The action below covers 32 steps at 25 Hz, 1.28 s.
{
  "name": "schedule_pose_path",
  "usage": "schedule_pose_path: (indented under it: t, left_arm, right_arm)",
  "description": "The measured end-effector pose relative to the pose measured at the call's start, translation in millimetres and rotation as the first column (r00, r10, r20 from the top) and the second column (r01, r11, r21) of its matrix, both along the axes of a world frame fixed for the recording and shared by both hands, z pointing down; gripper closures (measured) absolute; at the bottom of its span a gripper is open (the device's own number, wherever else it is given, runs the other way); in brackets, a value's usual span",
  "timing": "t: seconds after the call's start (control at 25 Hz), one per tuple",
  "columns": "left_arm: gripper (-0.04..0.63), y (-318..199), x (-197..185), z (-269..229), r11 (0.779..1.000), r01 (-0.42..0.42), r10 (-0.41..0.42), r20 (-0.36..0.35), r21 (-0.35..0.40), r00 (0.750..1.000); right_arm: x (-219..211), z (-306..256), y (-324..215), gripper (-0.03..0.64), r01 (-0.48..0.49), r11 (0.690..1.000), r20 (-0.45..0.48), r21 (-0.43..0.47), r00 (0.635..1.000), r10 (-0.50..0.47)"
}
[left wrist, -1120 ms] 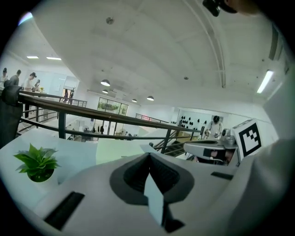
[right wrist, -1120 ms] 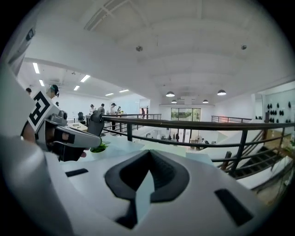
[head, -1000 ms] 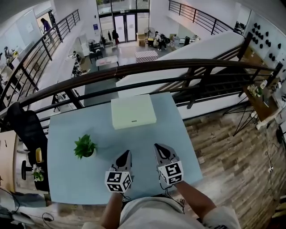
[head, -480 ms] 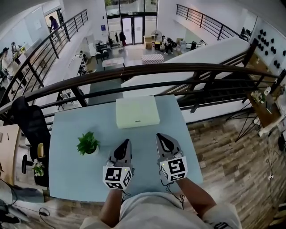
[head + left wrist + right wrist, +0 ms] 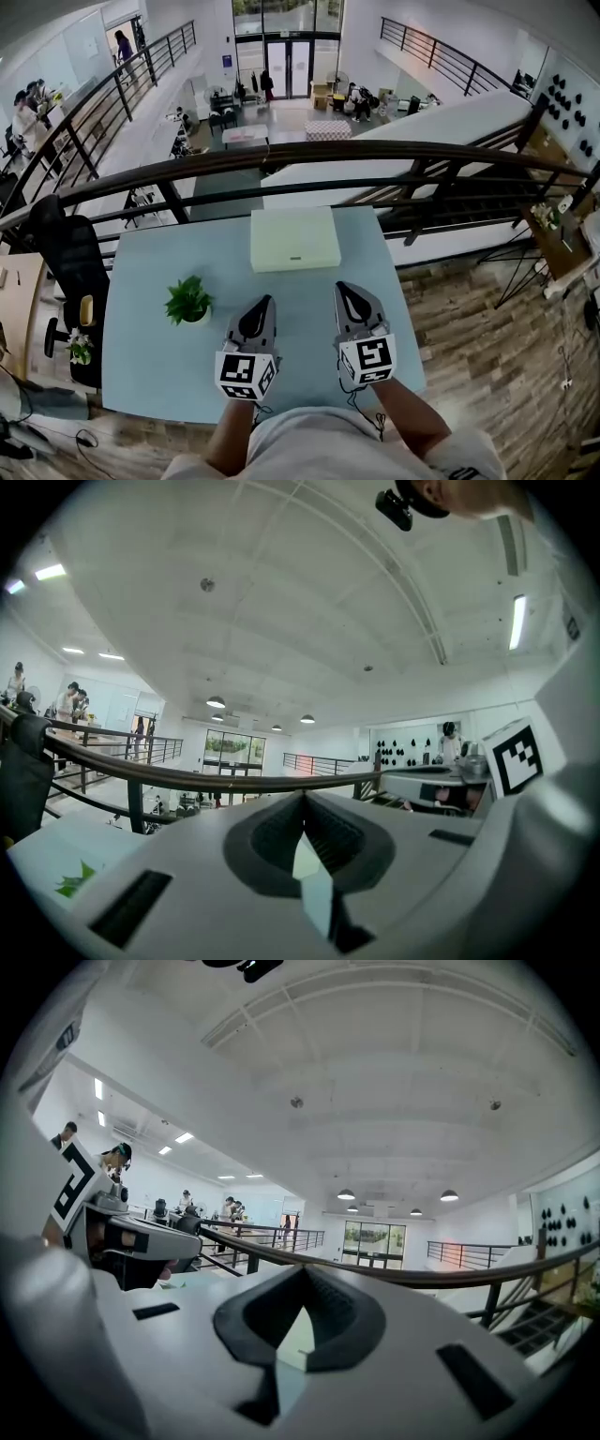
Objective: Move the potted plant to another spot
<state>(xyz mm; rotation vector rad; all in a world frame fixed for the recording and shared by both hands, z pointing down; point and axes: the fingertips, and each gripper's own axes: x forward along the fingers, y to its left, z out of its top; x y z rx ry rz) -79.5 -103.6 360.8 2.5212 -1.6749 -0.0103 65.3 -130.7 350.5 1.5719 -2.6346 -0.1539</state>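
The potted plant [image 5: 188, 302], a small green bush in a white pot, stands on the left part of the light blue table [image 5: 141, 375]. My left gripper [image 5: 266, 301] hovers to the right of it, well apart, shut and empty. My right gripper [image 5: 342, 287] hangs beside the left one, also shut with nothing in it. In the left gripper view the jaws [image 5: 302, 801] meet at the tips, and the plant's leaves [image 5: 72, 884] show low at the left. The right gripper view shows its jaws [image 5: 302, 1275] touching at the tips, with the left gripper [image 5: 105, 1232] at its left.
A flat white box [image 5: 294, 239] lies at the table's far edge, straight ahead of both grippers. A dark railing [image 5: 309, 152] runs behind the table over an open hall below. A black chair [image 5: 58, 258] stands off the table's left side. Wooden floor [image 5: 487, 328] lies to the right.
Both grippers have risen a little above the table, still side by side and shut. The plant and the white box have not moved on the table.
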Motion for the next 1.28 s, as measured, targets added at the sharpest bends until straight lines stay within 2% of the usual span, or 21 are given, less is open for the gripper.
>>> schedule_pose_path:
  t: [0.24, 1.28]
  left_arm:
    - [0.583, -1.4, 5.0, 0.0, 1.000, -0.019, 0.019, 0.004, 0.004, 1.000]
    - [0.583, 6.6, 1.6, 12.5, 1.000, 0.000, 0.000, 0.007, -0.021, 1.000]
  right_arm:
    - [1.7, 1.6, -1.8, 0.614, -0.017, 1.000, -0.013, -0.003, 1.000, 0.017]
    - [0.4, 2.9, 4.2, 0.614, 0.004, 1.000, 0.010, -0.005, 1.000, -0.004]
